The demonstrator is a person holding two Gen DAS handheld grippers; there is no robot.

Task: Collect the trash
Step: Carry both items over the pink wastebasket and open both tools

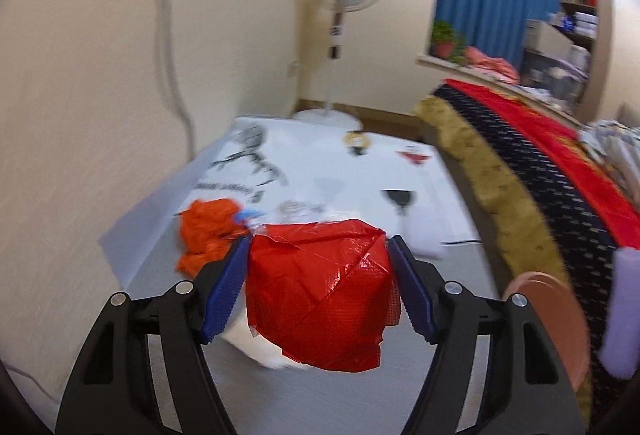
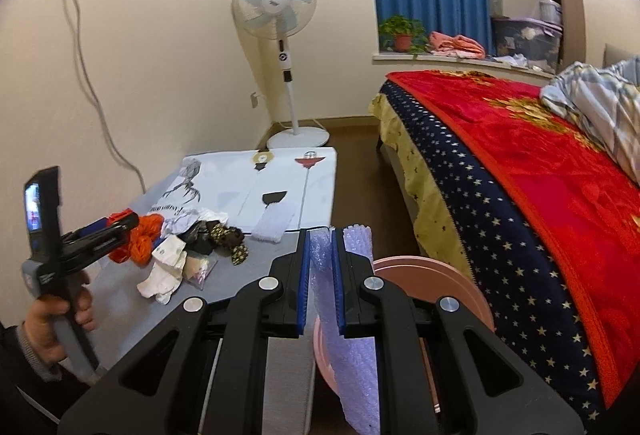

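Observation:
My left gripper is shut on a red plastic bag and holds it above the grey table. An orange bag lies on the table behind it. My right gripper is shut on a strip of pale purple bubble wrap, which hangs over the pink bin beside the table. In the right wrist view the left gripper shows at the left, over a trash pile: orange bag, white paper scraps, dark patterned wrappers.
A bed with a red and star-patterned blanket stands at the right. A white standing fan is at the far wall. White printed sheets cover the table's far half. The pink bin also shows at the left wrist view's right.

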